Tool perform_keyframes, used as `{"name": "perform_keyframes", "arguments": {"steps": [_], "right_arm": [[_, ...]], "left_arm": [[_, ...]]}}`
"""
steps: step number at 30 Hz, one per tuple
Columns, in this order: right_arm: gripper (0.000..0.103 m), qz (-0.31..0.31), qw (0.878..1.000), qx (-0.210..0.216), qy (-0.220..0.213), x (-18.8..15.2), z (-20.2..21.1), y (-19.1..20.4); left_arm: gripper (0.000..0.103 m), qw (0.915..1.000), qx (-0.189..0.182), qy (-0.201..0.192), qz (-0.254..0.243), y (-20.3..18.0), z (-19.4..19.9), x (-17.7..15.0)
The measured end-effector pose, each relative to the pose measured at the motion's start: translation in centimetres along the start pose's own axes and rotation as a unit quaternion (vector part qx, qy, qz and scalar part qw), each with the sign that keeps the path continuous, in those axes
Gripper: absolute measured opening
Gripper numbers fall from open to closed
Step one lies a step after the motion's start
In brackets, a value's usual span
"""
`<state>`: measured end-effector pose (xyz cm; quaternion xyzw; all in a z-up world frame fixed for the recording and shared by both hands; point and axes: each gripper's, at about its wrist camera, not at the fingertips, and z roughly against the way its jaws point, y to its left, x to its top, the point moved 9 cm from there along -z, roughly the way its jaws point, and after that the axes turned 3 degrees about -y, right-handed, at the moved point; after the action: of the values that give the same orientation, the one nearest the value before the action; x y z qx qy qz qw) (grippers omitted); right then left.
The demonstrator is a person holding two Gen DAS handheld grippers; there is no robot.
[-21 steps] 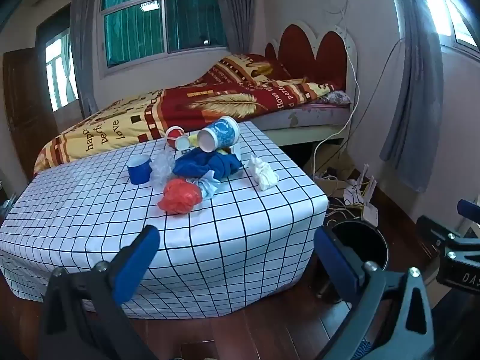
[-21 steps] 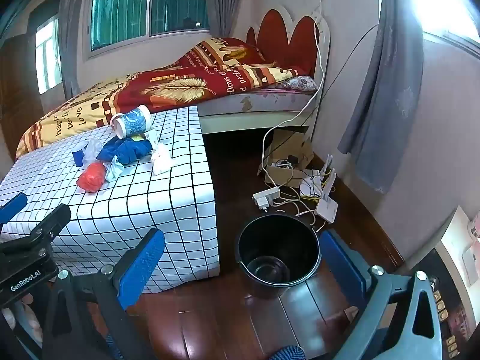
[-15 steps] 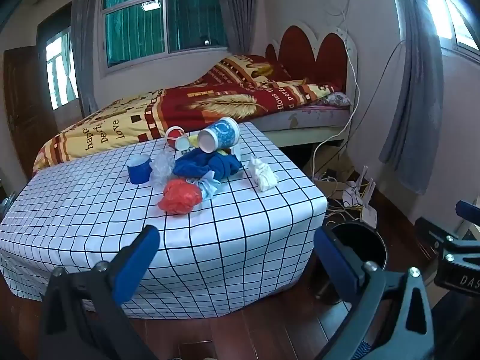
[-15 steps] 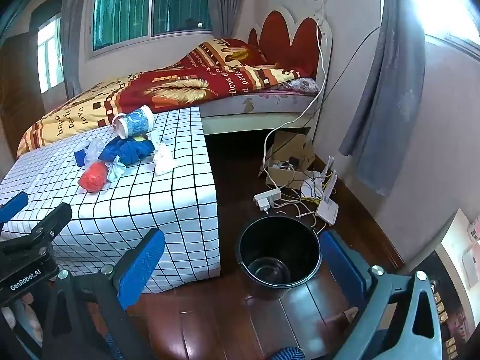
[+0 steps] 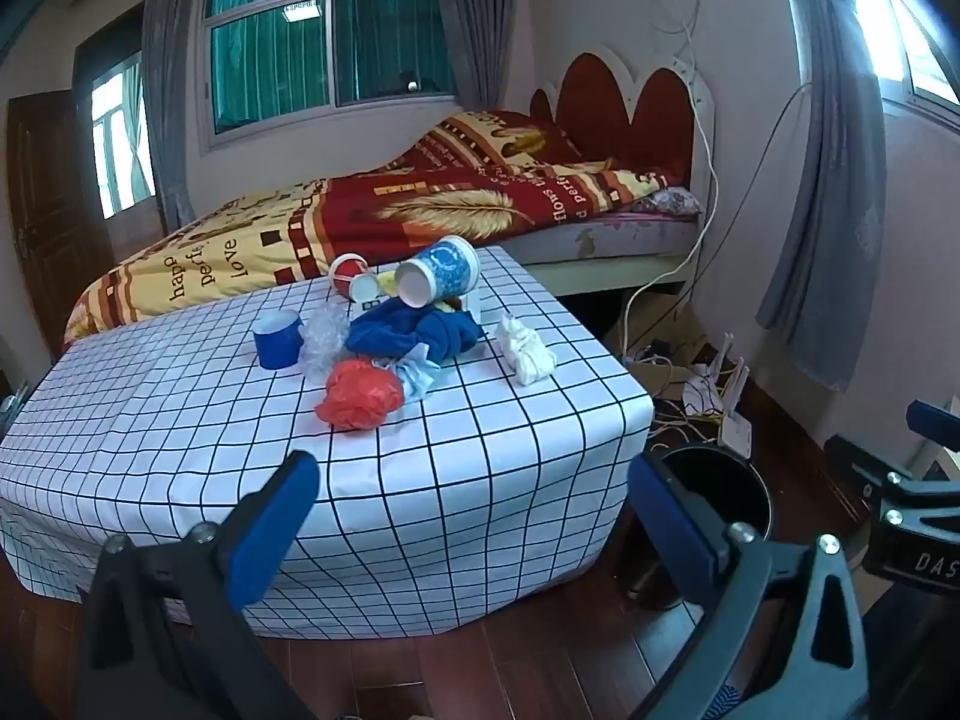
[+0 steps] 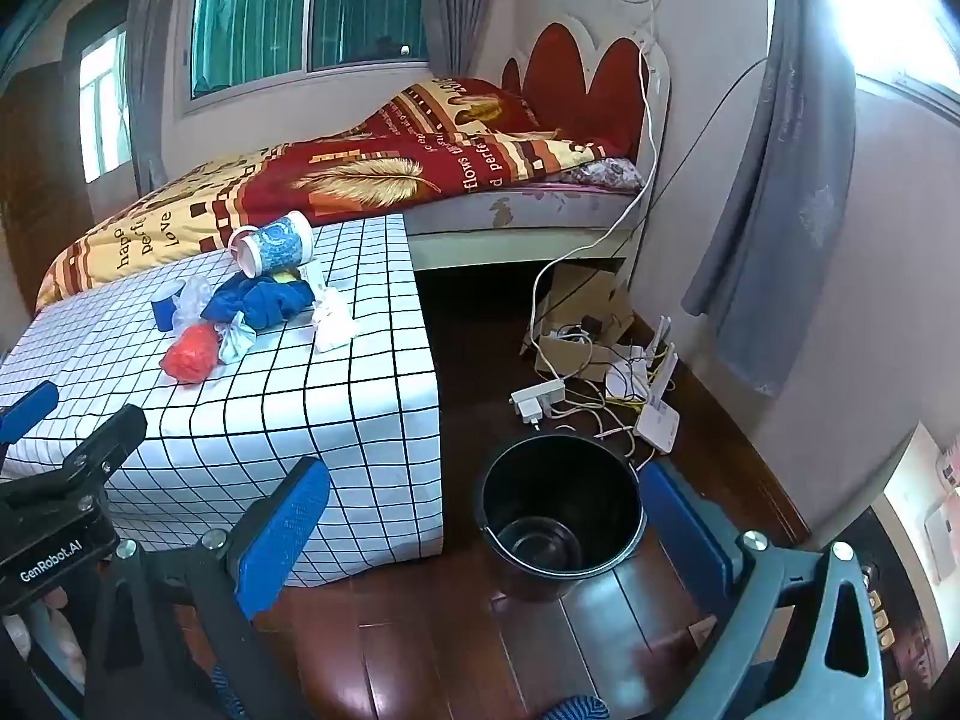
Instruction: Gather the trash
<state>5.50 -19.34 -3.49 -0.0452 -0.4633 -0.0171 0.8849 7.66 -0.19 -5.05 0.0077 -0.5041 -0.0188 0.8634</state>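
Trash pile (image 5: 384, 348) crumpled on checked table (image 5: 180, 420), both grippers' fingers wide, holding nothing.

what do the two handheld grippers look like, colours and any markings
The left gripper has a black frame with silver screws and blue pads on its fingers. The right gripper has one black and one grey-blue arm, also blue-padded. White lettering reads GenRobot.AI on the left gripper's body, seen from the right wrist.
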Motion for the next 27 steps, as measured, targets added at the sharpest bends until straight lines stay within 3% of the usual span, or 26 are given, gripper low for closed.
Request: {"name": "perform_keyframes", "arguments": {"steps": [27], "right_arm": [[0.103,0.004,1.0,0.001,-0.002,0.29,-0.21,0.36]], "left_arm": [[0.103,1.0,-0.004,0.001,-0.001,-0.06,0.2,0.67]]}}
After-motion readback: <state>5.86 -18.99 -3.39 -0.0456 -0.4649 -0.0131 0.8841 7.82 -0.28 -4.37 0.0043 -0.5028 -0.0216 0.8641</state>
